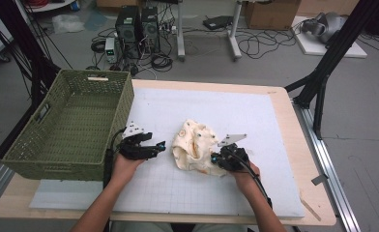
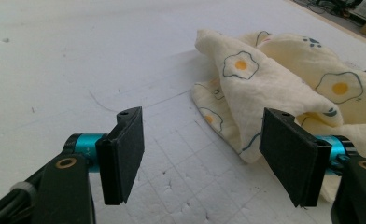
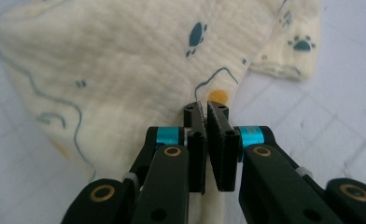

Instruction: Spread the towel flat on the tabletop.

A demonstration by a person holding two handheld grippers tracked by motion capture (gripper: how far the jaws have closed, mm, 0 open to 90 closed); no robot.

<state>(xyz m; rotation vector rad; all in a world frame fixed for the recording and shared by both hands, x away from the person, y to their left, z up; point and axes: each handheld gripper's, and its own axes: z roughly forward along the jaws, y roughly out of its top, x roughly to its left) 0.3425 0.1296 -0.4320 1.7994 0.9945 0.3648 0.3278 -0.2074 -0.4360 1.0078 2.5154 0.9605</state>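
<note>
Yellow cloth [image 1: 196, 145] with fried-egg and paw prints lies in a soft heap near the middle of the white table [image 1: 255, 116], a bit closer to the person's edge. The right claw [image 3: 205, 109] is pinched tight on a fold at the side of the cloth nearest the right edge of the table; in the right claw view the fabric runs down between its two black pads. The left claw [image 2: 209, 156] is wide open with nothing in it. It rests just beside the cloth, on the side toward the green basket [image 1: 71, 123], which sits at the left edge of the table.

From the left claw, the cloth lies ahead and a little to the right, and the closest bit is a hanging edge near its right pad [image 2: 291, 156]. So the left hand [image 1: 124, 166] is the free one and is close enough to grab that side. I think it needs only a small push forward to get the edge between its pads.
</note>
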